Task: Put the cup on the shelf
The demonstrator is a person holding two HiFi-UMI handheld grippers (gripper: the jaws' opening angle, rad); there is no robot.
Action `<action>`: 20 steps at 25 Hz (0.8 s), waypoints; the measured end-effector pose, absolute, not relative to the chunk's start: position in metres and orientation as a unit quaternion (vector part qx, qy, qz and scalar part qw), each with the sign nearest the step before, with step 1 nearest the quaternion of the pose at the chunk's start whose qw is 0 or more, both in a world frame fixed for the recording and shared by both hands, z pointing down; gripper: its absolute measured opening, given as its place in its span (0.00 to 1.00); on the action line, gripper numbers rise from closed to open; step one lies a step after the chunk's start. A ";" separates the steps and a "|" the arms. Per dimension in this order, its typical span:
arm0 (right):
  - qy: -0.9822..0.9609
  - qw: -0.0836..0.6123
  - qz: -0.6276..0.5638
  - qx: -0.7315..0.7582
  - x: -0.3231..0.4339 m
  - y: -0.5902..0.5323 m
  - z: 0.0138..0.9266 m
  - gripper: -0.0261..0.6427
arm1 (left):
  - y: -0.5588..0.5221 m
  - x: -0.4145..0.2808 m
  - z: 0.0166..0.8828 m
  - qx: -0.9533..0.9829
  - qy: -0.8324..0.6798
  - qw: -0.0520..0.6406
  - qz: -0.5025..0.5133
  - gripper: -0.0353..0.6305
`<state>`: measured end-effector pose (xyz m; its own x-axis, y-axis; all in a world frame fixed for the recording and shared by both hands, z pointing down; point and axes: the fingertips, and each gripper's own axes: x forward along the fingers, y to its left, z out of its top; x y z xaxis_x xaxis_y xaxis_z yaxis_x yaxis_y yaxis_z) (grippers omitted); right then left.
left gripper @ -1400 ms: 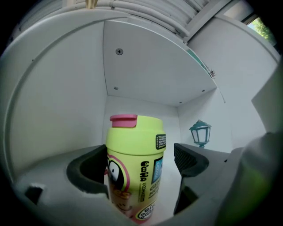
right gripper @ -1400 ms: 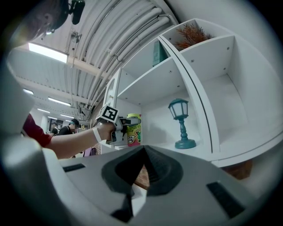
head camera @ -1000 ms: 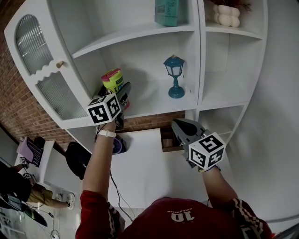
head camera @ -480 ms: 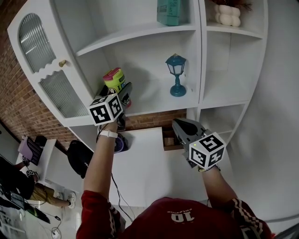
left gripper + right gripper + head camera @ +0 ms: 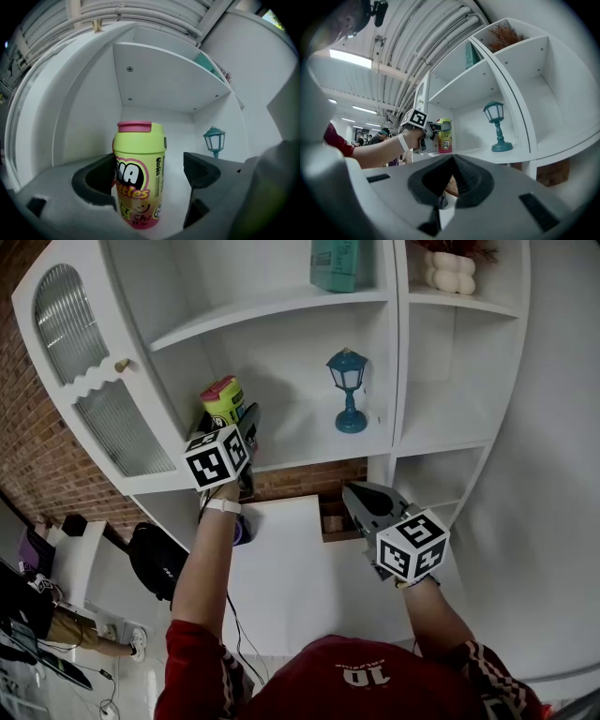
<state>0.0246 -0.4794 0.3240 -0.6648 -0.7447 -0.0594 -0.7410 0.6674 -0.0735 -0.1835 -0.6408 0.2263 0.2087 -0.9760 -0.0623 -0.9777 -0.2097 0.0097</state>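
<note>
A yellow-green cup (image 5: 222, 400) with a pink lid and pink base stands upright on the white shelf (image 5: 309, 442), at its left end. In the left gripper view the cup (image 5: 138, 173) stands between the jaws of my left gripper (image 5: 150, 168). The left jaw is against the cup and a gap shows before the right jaw, so the gripper is open. In the head view my left gripper (image 5: 246, 420) reaches in at shelf level. My right gripper (image 5: 356, 495) hangs lower, below the shelf, shut and holding nothing. The right gripper view also shows the cup (image 5: 444, 136).
A teal lantern (image 5: 348, 390) stands on the same shelf, to the cup's right. A teal box (image 5: 335, 263) sits on the shelf above, and a white vase (image 5: 452, 270) in the right-hand bay. A glass cabinet door (image 5: 89, 381) hangs open at left. A white table (image 5: 291, 577) lies below.
Almost nothing differs: the cup stands at the same spot on the shelf and the left gripper stays around it. The right gripper has not moved.
</note>
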 end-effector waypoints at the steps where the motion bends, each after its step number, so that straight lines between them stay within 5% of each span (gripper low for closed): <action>1: 0.912 0.042 -0.021 -0.408 0.025 -0.479 0.324 0.05 | -0.640 -0.183 0.227 -0.774 0.632 0.017 0.026 0.74; 20: 0.910 0.043 -0.022 -0.411 0.016 -0.470 0.319 0.05 | -0.596 -0.170 0.250 -0.795 0.606 0.015 0.021 0.73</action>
<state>0.0161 -0.4703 0.3192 -0.6581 -0.7505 -0.0610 -0.7467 0.6609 -0.0754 -0.1695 -0.5955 0.2499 0.2653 -0.9628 -0.0511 -0.9640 -0.2658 0.0021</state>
